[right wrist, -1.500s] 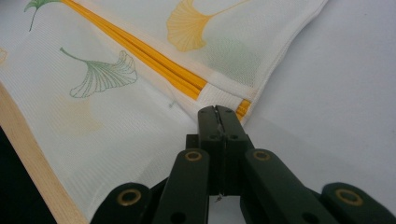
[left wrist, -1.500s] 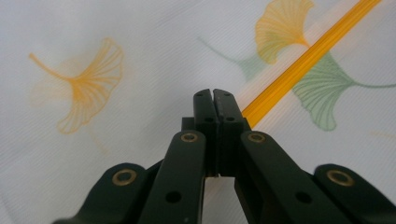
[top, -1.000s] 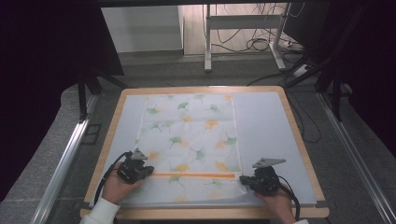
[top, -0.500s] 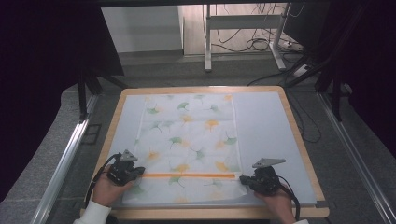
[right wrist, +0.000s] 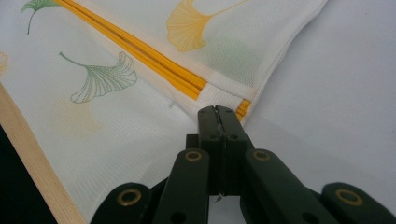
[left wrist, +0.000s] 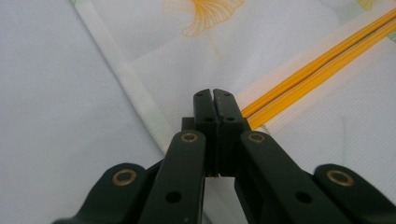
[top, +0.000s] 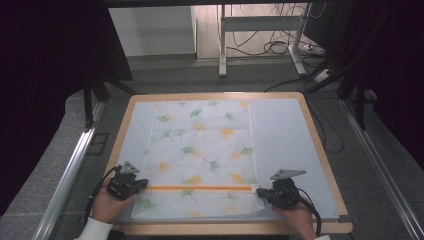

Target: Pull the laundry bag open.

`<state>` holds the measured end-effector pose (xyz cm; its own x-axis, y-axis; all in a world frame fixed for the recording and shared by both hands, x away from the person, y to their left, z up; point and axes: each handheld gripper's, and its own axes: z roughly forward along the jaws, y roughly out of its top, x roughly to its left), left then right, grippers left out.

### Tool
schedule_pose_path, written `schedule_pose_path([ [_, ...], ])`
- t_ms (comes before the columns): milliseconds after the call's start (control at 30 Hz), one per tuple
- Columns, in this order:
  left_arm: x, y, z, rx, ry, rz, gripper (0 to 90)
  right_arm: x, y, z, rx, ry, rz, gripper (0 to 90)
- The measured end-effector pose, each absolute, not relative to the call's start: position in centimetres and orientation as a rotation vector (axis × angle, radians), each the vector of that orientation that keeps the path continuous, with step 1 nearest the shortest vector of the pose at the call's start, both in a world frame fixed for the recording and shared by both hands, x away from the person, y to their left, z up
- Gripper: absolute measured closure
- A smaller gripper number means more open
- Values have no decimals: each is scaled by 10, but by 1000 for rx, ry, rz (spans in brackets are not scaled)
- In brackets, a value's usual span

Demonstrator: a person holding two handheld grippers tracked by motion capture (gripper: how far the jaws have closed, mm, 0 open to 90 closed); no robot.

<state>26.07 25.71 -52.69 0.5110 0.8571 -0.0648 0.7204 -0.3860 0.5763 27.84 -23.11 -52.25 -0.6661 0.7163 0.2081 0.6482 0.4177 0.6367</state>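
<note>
Because the ginkgo-print cloth (top: 200,160) lies spread flat on the surface (top: 290,135), with its orange stripe (top: 200,188) running across near the person's edge, each claw sits at one end of that stripe, which looks like the natural line for a fold or a lift. The left claw (top: 141,184) rests at the cloth's left hem, and in the left gripper view its jaws stand pressed together, tips down on the fabric just beside the stripe's end (left wrist: 280,84); whether any cloth is pinched between them cannot be told from here. The right claw (top: 261,192) mirrors it at the right hem, jaws likewise together in the right gripper view, tips touching the corner where the stripe (right wrist: 140,51) meets the cloth's edge; again a pinch of fabric is possible but not plain. The likely reason for this matched placement is to take both sides at once so the cloth stays square. The left hand (top: 107,205) comes in low from below the left claw, angled inward, a white sleeve (top: 92,231) at the wrist. The right hand (top: 295,217) lies behind its claw, also pointing inward, with a cable (top: 315,212) looping beside it.
</note>
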Motion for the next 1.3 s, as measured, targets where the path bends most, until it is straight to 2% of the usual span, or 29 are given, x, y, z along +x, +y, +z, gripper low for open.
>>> schedule_pose_path([
  [467,254,275,-526,2156,1334,341,900,279,-231,-523,1239,2564,1088,896],
  [833,256,274,-531,2136,1329,359,880,279,-231,-523,1242,2559,1091,895],
  [967,257,277,-532,2102,1334,360,822,278,-231,-523,1237,2560,1091,895],
  [1067,255,279,-529,2046,1321,347,739,278,-232,-523,1233,2560,1095,895],
  [1300,252,274,-520,1993,1275,407,600,277,-231,-519,1193,2550,1117,894],
])
